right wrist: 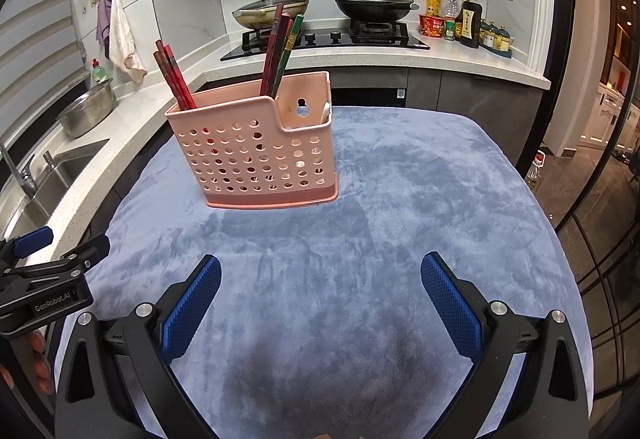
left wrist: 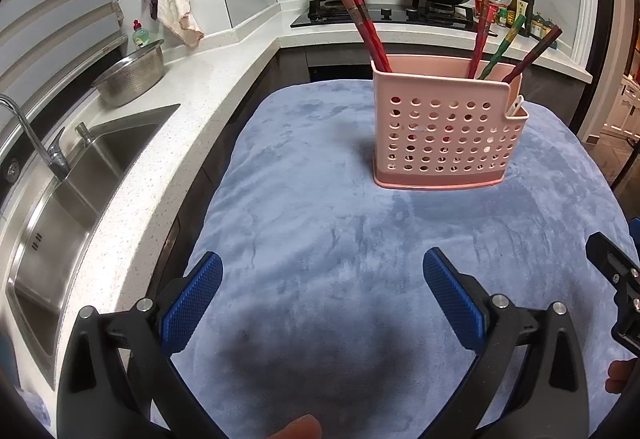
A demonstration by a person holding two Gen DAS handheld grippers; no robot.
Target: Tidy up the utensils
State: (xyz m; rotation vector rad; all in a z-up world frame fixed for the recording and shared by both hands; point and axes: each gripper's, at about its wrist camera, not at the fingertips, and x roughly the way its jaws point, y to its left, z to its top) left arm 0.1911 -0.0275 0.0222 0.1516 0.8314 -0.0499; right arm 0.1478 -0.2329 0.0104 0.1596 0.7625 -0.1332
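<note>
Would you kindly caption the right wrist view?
Open right gripper faces pink utensil holder holding chopsticks on blue cloth.

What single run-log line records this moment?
left tool: open, empty | right tool: open, empty | chopsticks: standing in pink holder | holder: on blue cloth

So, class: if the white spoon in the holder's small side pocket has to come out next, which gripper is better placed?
Probably the right gripper: the holder has its spoon pocket on the side nearer it. The left gripper is open too, but the pocket lies farther across.
</note>
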